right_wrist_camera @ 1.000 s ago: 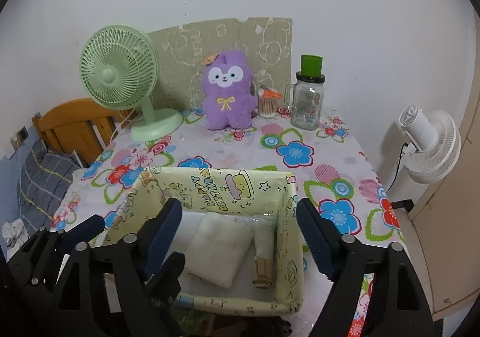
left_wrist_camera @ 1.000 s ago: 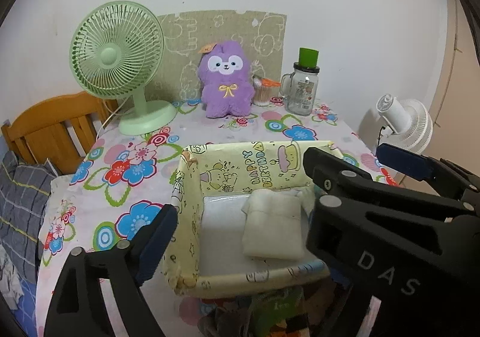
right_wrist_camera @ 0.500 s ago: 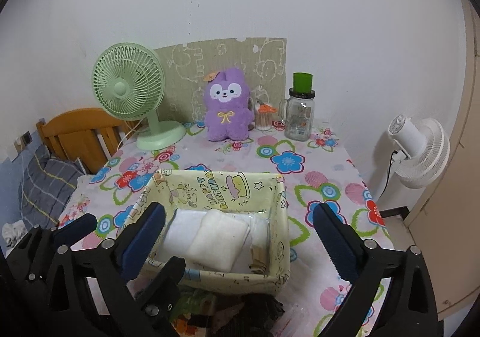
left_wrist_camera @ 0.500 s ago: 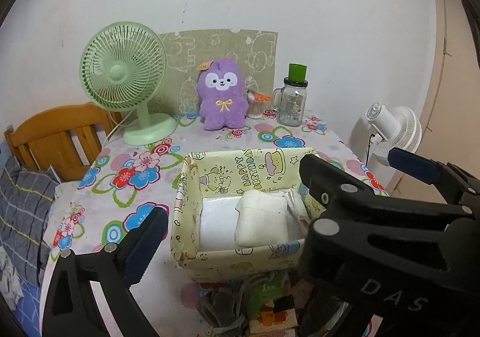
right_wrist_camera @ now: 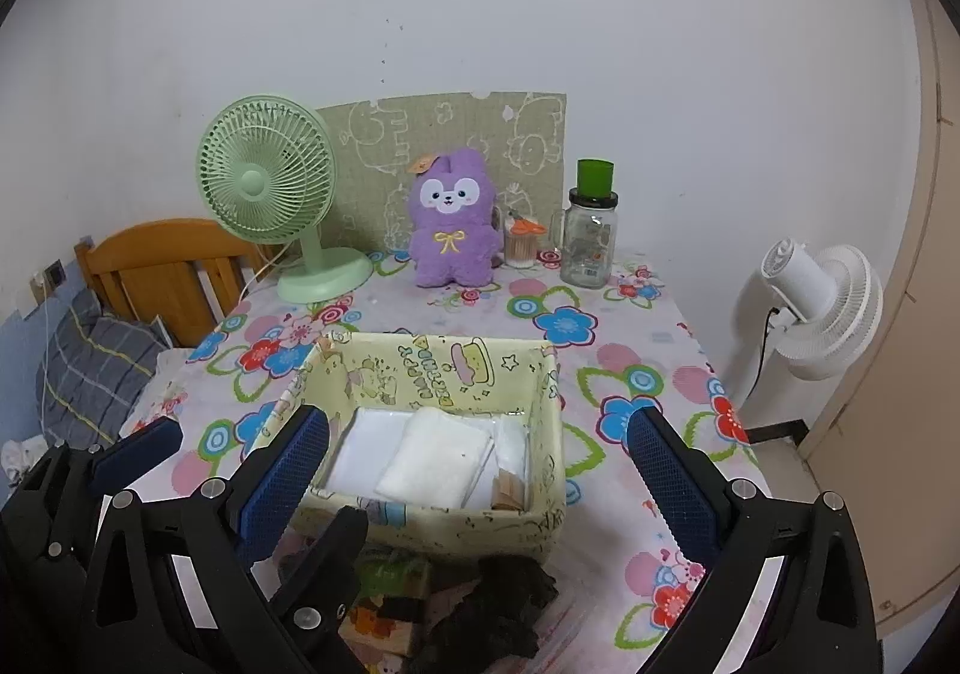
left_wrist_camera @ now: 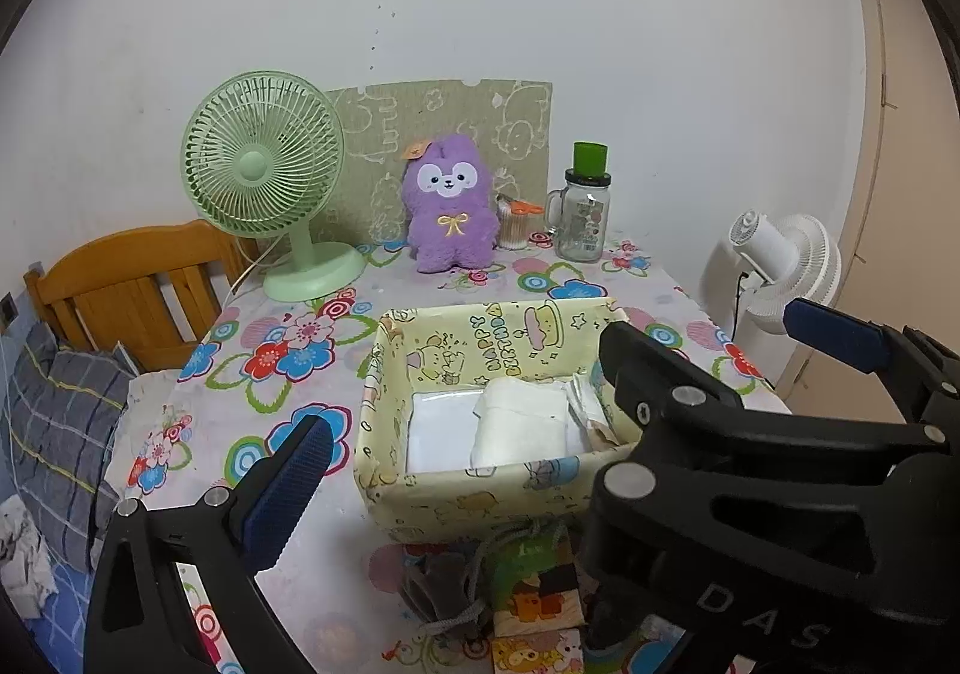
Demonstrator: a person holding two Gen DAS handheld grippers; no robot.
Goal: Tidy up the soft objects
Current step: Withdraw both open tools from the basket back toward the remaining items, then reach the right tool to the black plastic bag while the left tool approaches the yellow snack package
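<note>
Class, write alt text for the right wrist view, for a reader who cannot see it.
An open right gripper, holding nothing, frames a yellow cartoon-print fabric box with a folded white cloth inside, on a floral tablecloth. Behind stand a green desk fan, a purple plush toy and a glass jar.

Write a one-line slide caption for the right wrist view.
Open right gripper above a yellow fabric basket holding a folded white cloth, purple plush behind.

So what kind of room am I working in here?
Probably a bedroom at home: a wooden bed headboard with a grey checked pillow beside the flower-print table, and a purple plush toy against the wall.
</note>
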